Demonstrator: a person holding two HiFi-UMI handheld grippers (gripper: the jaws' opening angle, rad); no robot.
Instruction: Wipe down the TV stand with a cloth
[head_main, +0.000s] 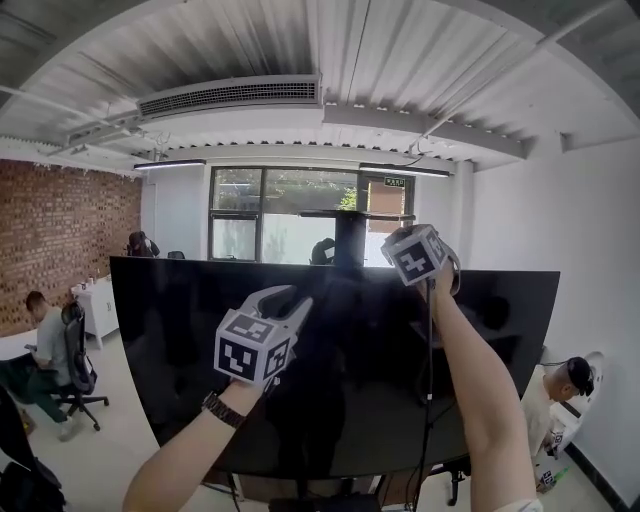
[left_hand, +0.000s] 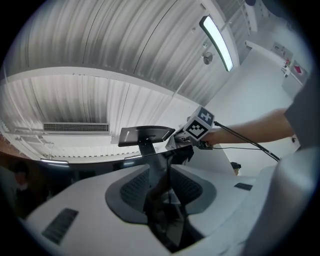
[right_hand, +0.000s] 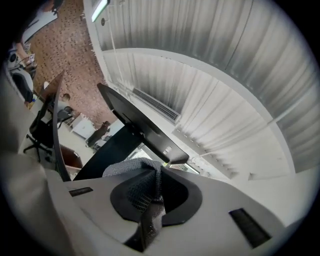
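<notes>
A large black TV screen (head_main: 350, 370) on a black TV stand fills the middle of the head view. The stand's post carries a flat top shelf (head_main: 355, 214) above the screen. My right gripper (head_main: 412, 250) is raised at the screen's top edge, just right of the post. It is shut on a grey mesh cloth (right_hand: 132, 175), which bunches between its jaws, with the top shelf (right_hand: 135, 122) close ahead. My left gripper (head_main: 290, 300) is lower, in front of the screen, jaws together with nothing held. The left gripper view shows the shelf (left_hand: 145, 134) and the right gripper (left_hand: 192, 132) beyond.
A thin cable (head_main: 430, 380) hangs down from the right gripper in front of the screen. A seated person (head_main: 45, 340) and an office chair (head_main: 80, 370) are at the left by a brick wall (head_main: 60, 230). Another person (head_main: 560, 385) crouches at the lower right.
</notes>
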